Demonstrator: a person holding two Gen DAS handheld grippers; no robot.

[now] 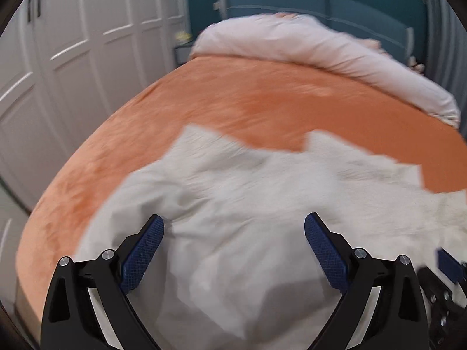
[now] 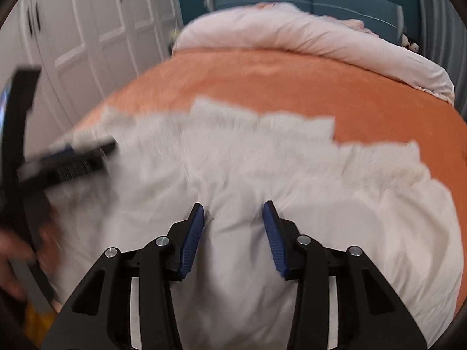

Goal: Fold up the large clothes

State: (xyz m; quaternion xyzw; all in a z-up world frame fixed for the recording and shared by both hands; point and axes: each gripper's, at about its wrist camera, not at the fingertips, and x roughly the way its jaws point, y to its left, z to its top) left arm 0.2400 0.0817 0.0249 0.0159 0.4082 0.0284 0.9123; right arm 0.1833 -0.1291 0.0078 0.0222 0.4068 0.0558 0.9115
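Both tongs agape over white garment, orange bedspread beyond

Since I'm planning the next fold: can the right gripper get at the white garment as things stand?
Probably yes: the right gripper is open right over the white garment on the orange bedspread, nothing between.

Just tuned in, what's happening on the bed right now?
A person with two handheld grippers is working over a white garment spread, rumpled, on the orange bedspread. The left gripper is wide open above the cloth; the right gripper is open too, with a ridge of fabric between its fingers. No fold is done yet.
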